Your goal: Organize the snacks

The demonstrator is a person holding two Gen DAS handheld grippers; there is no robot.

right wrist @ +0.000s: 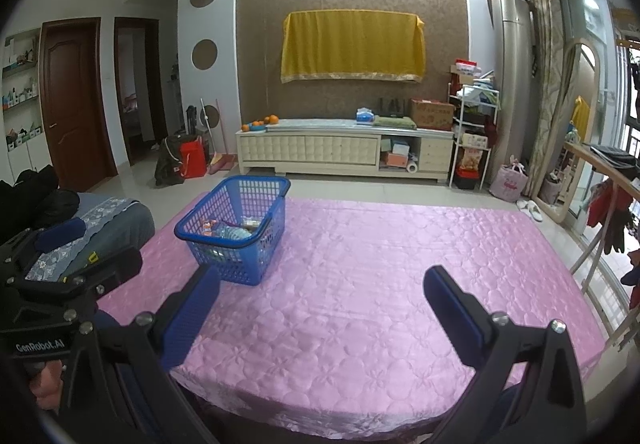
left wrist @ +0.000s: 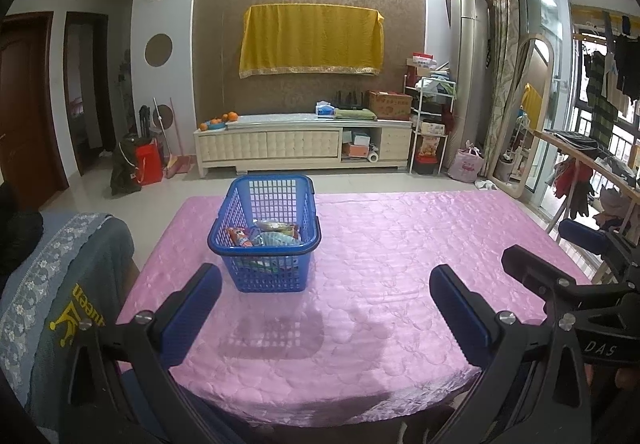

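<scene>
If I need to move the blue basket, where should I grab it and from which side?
Grip the near rim of the blue basket, coming in from above with the left gripper, which is open and facing it. The rim is a thick band the fingers could straddle; the handles lie folded along it. The snack packets sit low, so the rim looks clear.

Bright ceiling light blows out to white at the top of both views, washing the wall above the brown panel. Daylight comes in through the windows (left wrist: 600,116) on the right. The pink cloth (left wrist: 380,264) shines with soft glare, and the basket (left wrist: 266,232) throws a gridded shadow (left wrist: 272,336) toward the camera. Fisheye bending curves the doors and walls, and black vignette fills the corners. Focus is fair in the middle, softer at the edges.
</scene>
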